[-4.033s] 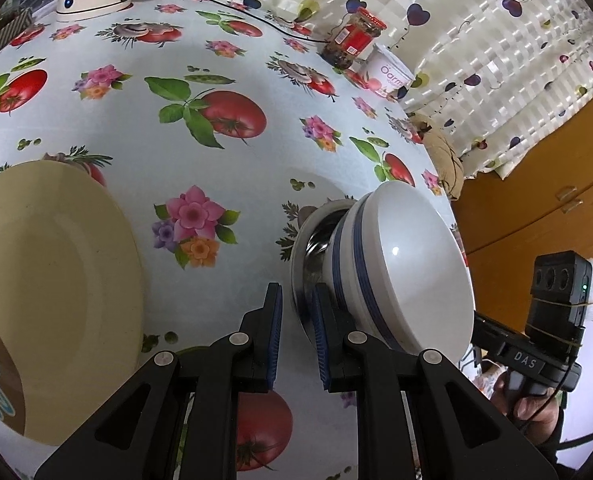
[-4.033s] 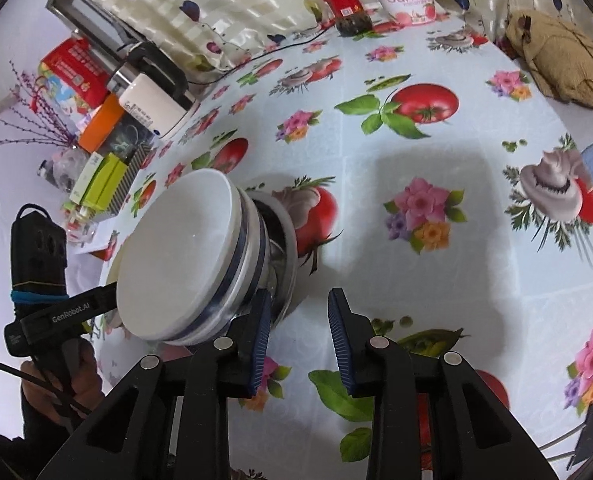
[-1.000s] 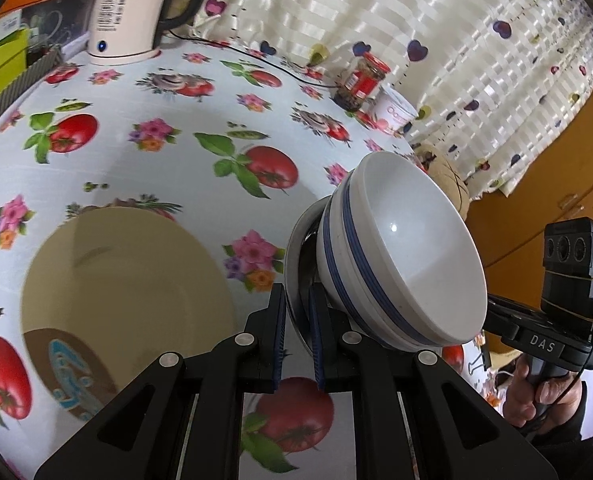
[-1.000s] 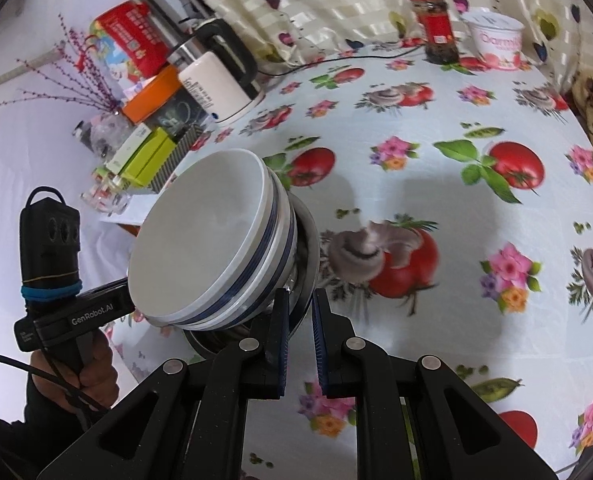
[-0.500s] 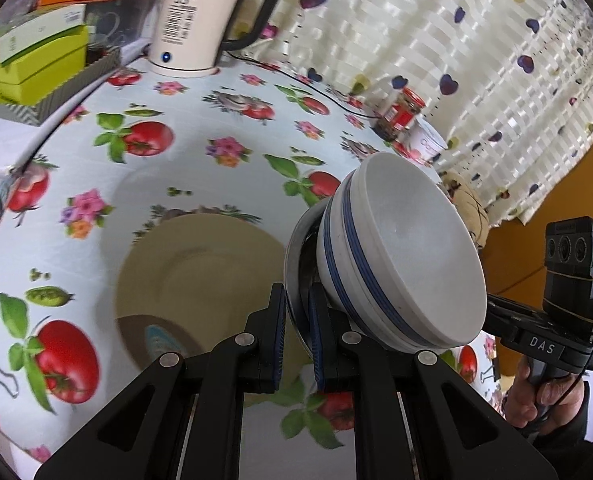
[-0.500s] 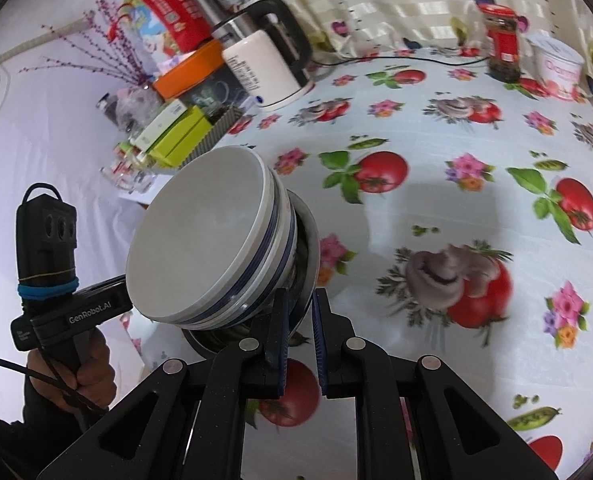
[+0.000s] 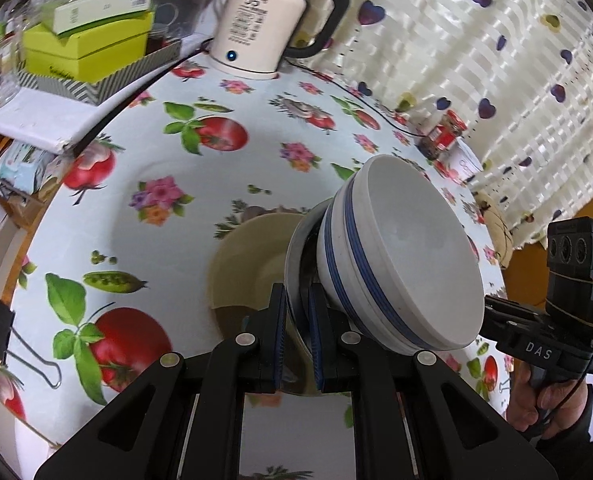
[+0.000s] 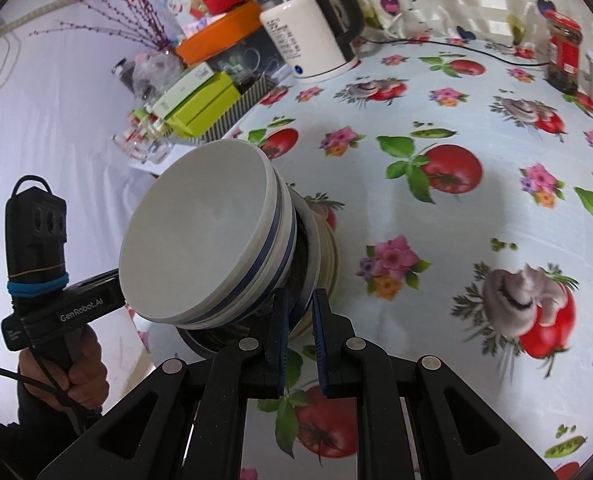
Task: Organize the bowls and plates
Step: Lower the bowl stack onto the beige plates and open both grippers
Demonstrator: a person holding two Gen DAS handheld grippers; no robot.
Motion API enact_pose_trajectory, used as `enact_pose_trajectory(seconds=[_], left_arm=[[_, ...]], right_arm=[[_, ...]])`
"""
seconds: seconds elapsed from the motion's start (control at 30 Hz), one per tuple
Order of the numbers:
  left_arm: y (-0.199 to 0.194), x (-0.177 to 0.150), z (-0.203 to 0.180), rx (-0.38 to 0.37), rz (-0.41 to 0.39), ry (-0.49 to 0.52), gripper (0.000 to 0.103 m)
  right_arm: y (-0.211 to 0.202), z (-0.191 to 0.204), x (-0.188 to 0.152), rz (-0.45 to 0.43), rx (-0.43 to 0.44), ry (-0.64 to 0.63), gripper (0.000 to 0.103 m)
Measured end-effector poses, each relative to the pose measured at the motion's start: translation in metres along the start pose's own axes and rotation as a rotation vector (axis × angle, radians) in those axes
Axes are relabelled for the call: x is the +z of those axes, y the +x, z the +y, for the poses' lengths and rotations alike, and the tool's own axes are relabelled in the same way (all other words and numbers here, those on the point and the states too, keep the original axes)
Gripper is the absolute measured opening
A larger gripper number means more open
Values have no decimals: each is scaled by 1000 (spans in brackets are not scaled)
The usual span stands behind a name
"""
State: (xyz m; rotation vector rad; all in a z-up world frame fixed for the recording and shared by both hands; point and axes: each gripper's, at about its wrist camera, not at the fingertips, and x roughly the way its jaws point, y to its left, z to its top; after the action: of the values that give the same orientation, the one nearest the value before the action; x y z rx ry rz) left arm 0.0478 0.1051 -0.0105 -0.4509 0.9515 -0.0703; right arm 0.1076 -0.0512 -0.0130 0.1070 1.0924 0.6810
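A white bowl with blue stripes (image 7: 400,264) sits nested in a metal bowl (image 7: 296,264). Both are held in the air above the table. My left gripper (image 7: 297,312) is shut on the metal bowl's rim on one side. My right gripper (image 8: 299,312) is shut on the rim on the opposite side, where the striped bowl (image 8: 204,244) and metal bowl (image 8: 310,252) also show. A beige plate (image 7: 248,268) lies on the tablecloth right below the stack, partly hidden by it; in the right wrist view its edge (image 8: 330,256) peeks out behind the bowls.
A white kettle (image 7: 256,20) and green boxes (image 7: 88,44) stand at the table's far left. A red-lidded jar (image 8: 564,56) and a yogurt tub (image 7: 464,164) stand at the far side by the curtain. A binder clip (image 7: 20,344) grips the cloth's edge.
Both grippers shut on the metal bowl's rim, lifted the stacked bowls off the table and carried them left, over the beige plate.
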Motion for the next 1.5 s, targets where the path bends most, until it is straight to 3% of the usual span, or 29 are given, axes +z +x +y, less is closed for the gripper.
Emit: enact_pose_trajectory(seconds=[0.4, 0.87, 1.1, 1.5], left_arm=[[10, 1, 25, 11, 18, -48, 11], [11, 2, 29, 9, 12, -55, 12], [11, 0, 25, 36, 3, -29, 13], [6, -7, 19, 70, -6, -12, 15]], right_arm=[[33, 8, 11, 62, -17, -19, 11], [37, 14, 18, 73, -45, -50, 14], [35, 18, 20, 65, -101, -82, 15], [20, 24, 11, 32, -224, -131, 34]])
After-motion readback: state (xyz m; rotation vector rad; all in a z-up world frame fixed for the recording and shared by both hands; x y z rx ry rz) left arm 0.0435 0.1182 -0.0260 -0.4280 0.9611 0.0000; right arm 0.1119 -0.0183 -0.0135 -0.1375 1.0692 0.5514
